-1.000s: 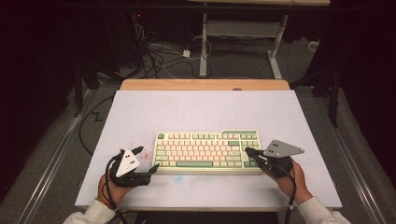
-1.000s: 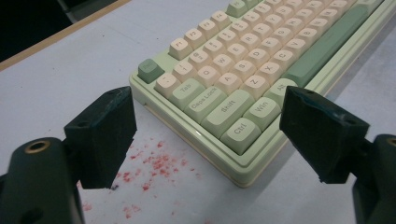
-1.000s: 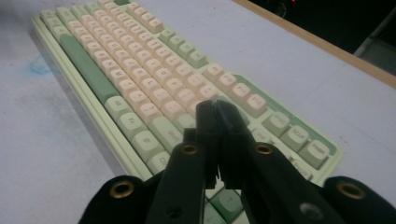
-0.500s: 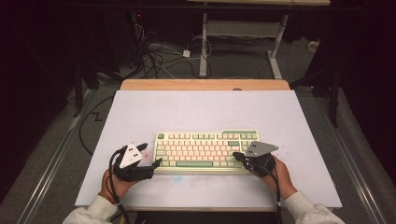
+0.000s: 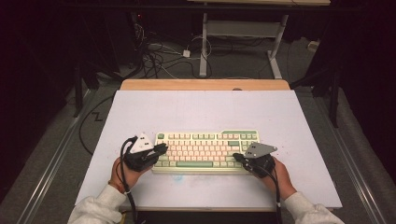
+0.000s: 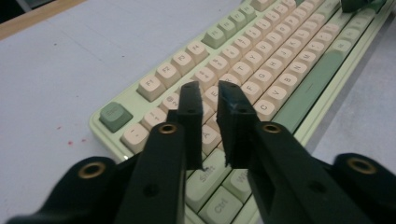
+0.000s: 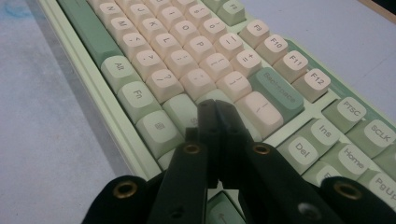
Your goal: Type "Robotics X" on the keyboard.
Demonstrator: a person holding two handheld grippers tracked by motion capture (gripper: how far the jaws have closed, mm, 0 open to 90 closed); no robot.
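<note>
A mechanical keyboard lies flat near the front edge of the counter, roughly centred between the person's two hands. Its case is pale green, most keys are cream, and the modifier keys, space bar and Backspace are a darker sage green. The left gripper view shows the Esc corner and the letter rows; the right gripper view shows the function keys, Backspace and the navigation block.

The left claw hovers over the keyboard's left end. Its jaws have just been closing and now stand nearly together with only a narrow slit between them, nothing held; in the left gripper view the left claw points over the upper-left letter keys. Whether the tips touch a key cannot be told.

The right claw sits at the keyboard's right end, jaws fully closed on nothing. In the right gripper view the right claw has its tips low over the pale green keys beside Enter; contact is unclear.

The counter has a pale lavender-white top with a wooden strip along its far edge. Beyond it the room is dark, with tangled cables on the floor and white table legs.
</note>
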